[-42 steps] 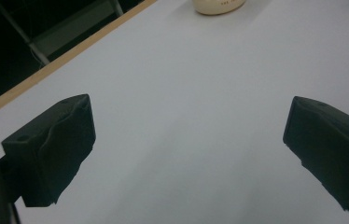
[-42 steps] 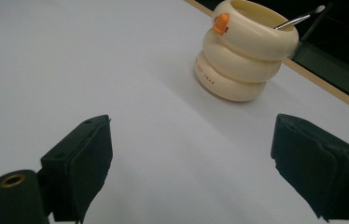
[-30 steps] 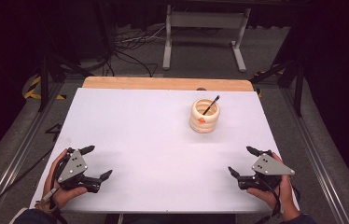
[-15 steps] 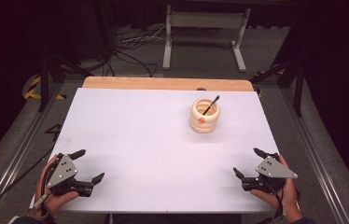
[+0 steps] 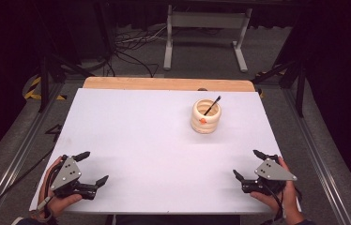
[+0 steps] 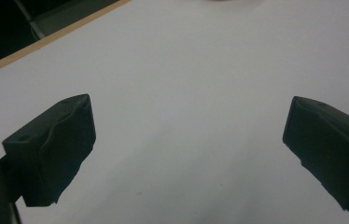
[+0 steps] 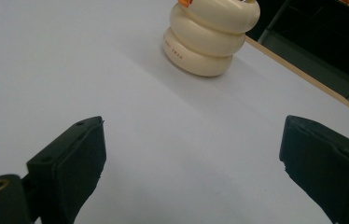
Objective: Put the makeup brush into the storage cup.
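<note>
Both my tongs sit at the near edge of the white surface (image 5: 164, 140), one at each corner, nothing in either.

Left tongs (image 5: 93, 168): jaws spread wide, empty. The left gripper view looks out between them at bare white top, with the wooden far edge in the upper left corner.

Right tongs (image 5: 248, 165): also wide and empty. In the right gripper view the cream ribbed holder (image 7: 210, 35) stands ahead and well apart from the jaws, roughly centred between them.

In the high view that holder (image 5: 206, 116) stands upright on the right half of the surface, toward the far edge. A thin black stick (image 5: 212, 105) (pen or brush, can't tell which) leans out of it toward the upper right, and a small orange bit (image 5: 202, 120) shows at its front rim. From the right gripper view the orange piece (image 7: 185, 2) is cut off at the top edge of frame.

Progress, my read: no contact with the holder or its contents, so no grasp has been made. Whatever work involves the holder is all left to do. Right tongs are the nearer and already face it, so that side looks the likelier one to reach.
</note>
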`<action>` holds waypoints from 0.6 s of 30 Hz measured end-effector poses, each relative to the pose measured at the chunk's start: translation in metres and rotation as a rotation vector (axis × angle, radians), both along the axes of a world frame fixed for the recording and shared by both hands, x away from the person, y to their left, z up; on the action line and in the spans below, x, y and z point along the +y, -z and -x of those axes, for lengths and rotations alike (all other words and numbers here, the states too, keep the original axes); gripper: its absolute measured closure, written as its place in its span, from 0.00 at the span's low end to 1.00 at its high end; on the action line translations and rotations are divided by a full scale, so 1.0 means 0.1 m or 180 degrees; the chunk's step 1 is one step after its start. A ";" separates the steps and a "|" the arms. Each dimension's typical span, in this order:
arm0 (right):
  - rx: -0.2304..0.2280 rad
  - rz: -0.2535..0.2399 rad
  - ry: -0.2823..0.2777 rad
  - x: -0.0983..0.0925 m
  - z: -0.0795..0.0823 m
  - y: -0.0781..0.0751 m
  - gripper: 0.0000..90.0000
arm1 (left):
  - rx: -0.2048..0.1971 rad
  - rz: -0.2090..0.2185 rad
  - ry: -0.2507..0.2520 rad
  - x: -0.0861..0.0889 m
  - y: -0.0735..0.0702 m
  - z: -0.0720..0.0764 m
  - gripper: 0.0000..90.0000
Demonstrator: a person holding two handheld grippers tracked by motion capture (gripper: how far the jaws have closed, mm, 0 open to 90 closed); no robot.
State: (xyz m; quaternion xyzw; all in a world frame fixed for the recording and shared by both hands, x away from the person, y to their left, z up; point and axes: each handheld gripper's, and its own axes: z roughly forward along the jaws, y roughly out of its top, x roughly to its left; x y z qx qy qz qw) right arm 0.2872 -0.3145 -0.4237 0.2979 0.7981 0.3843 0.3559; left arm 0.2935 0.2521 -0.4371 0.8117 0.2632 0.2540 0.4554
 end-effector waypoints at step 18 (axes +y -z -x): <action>0.0009 0.0014 -0.0013 0.01 -0.03 0.02 0.09 | 0.0055 0.0009 -0.0024 -0.01 0.02 -0.03 0.04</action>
